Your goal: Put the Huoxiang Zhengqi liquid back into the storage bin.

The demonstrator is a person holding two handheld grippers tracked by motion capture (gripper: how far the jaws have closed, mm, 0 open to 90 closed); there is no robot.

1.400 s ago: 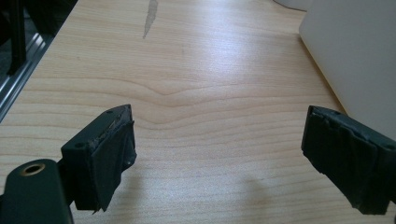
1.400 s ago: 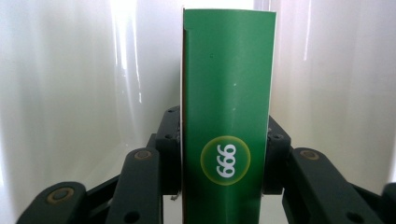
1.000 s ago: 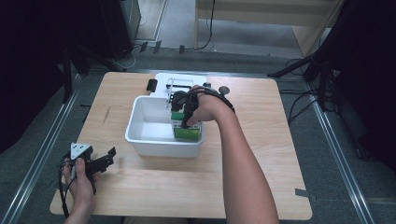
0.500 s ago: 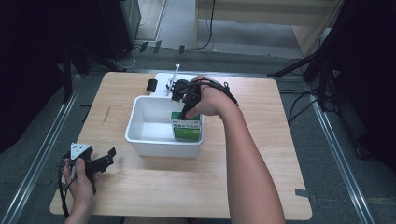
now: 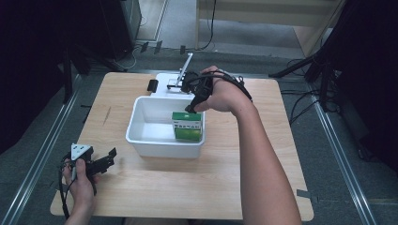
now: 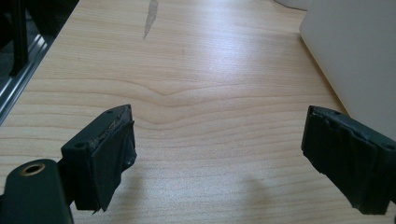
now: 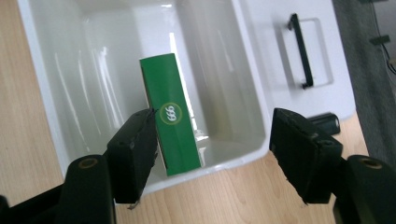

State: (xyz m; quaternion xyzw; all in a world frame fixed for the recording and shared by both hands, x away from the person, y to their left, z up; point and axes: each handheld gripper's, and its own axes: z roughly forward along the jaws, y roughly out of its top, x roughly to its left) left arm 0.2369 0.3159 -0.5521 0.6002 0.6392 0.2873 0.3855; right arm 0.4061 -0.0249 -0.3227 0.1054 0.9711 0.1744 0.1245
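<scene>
Since the earlier frames the right gripper [image 5: 191, 108] had lifted out of the white bin [image 5: 141, 123] and away from the green box [image 5: 187, 125], and its jaws had just been opening — nothing was clamped between them. In the right gripper view the right gripper [image 7: 212, 144] looked down past its own tips: the green box [image 7: 170, 133] stood on edge inside the bin [image 7: 42, 88], below the jaws and close against the left one, its round white mark showing just beside that pad, while the right jaw hung well clear of it over the bin's rim. The box leaned slightly, resting on the bin's floor near the wall closest to the gripper.

Beyond the bin, farther from the right gripper's tips, lay a white lid [image 7: 322, 56] with a black handle [image 7: 300, 50].

The left gripper [image 5: 105, 159] had stayed where it was — low over the wooden table [image 5: 155, 187], held in the person's left hand [image 5: 80, 180] near the table's front corner. In its own view the left gripper [image 6: 219, 158] had its jaws spread wide with bare wood grain between them, and the white bin's outer wall [image 6: 355, 51] rose just ahead of the right jaw.
</scene>
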